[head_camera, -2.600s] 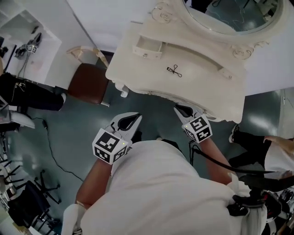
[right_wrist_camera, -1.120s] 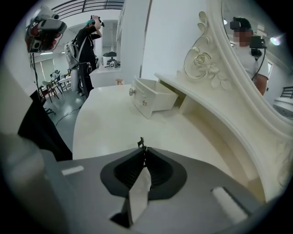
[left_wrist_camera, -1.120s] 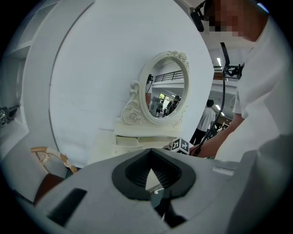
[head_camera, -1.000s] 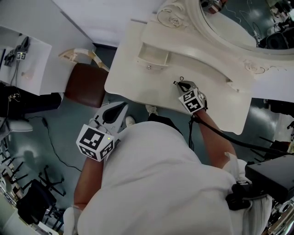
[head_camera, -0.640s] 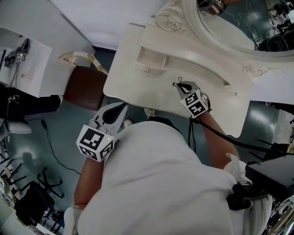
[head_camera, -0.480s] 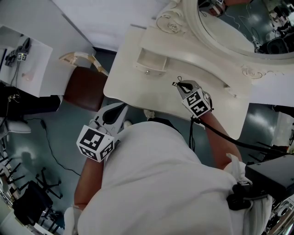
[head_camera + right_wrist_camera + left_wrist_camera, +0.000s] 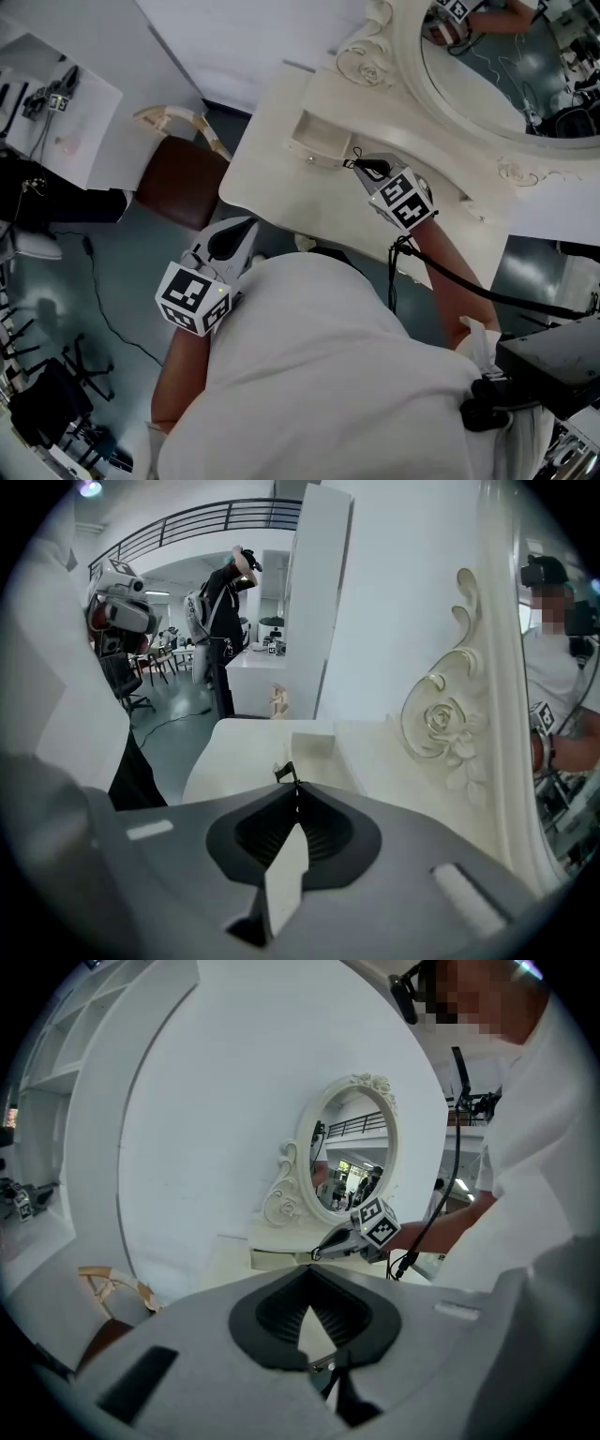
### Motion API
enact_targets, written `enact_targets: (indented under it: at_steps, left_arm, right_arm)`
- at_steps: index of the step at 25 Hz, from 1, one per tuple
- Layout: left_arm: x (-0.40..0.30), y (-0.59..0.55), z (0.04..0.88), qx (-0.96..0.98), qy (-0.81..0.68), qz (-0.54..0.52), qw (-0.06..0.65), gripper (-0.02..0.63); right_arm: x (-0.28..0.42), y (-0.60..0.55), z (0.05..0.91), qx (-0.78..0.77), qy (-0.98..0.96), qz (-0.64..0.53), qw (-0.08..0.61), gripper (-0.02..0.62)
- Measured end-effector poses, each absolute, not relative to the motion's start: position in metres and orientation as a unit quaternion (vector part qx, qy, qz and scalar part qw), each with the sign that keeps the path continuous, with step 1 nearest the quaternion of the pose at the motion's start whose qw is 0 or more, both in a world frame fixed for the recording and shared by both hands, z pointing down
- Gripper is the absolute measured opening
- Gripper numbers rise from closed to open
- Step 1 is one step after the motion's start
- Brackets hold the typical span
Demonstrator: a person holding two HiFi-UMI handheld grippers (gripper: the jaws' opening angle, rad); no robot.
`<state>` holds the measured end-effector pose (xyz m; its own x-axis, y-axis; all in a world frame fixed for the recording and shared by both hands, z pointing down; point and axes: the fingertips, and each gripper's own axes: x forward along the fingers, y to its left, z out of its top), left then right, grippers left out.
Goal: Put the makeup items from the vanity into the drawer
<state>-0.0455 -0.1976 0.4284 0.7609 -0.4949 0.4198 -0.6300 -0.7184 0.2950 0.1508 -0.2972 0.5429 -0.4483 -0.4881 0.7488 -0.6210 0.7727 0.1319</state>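
A small black eyelash curler (image 7: 354,161) hangs from the tips of my right gripper (image 7: 362,168), which is shut on it. It is held just above the vanity top (image 7: 272,178), right beside the small open drawer (image 7: 317,139) on the raised shelf. In the right gripper view the curler (image 7: 284,772) sticks out past the closed jaws, with the drawer (image 7: 314,745) straight ahead. My left gripper (image 7: 249,227) hangs below the vanity's front edge, shut and holding nothing. In the left gripper view its jaws meet at the tip (image 7: 309,1274).
An oval mirror (image 7: 497,66) in a carved frame stands at the back of the vanity. A brown-seated chair (image 7: 183,183) sits to its left, and a white desk (image 7: 66,112) lies farther left. A person (image 7: 220,621) stands far off in the room.
My right gripper rose from below the vanity edge to the curler, shut on it, and carried it left toward the open drawer. The left gripper stayed low.
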Motion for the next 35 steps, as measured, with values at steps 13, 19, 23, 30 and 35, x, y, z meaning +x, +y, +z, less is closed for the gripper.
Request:
enact_targets:
  at_steps: [13,19,23,30,35]
  left_arm:
    - [-0.08,-0.199,0.427,0.884,-0.376,0.158,0.229,0.002]
    - [-0.095,-0.202,0.431,0.868,-0.405,0.159,0.239,0.002]
    - [-0.101,-0.203,0.433,0.86,-0.418,0.159,0.244,0.003]
    - [-0.108,-0.206,0.431,0.854,-0.432,0.159,0.243,0.003]
    - [-0.113,-0.206,0.429,0.849,-0.442,0.159,0.243,0.002]
  right_arm:
    - [0.104,-0.364,0.567,0.271,-0.864,0.075,0.419,0.012]
    - [0.089,-0.381,0.59,0.256,-0.863,0.083,0.428,0.012]
    - [0.084,-0.389,0.602,0.25,-0.862,0.087,0.433,0.012]
    - [0.077,-0.398,0.62,0.245,-0.855,0.094,0.447,0.012]
    - [0.075,-0.402,0.631,0.246,-0.851,0.107,0.452,0.012]
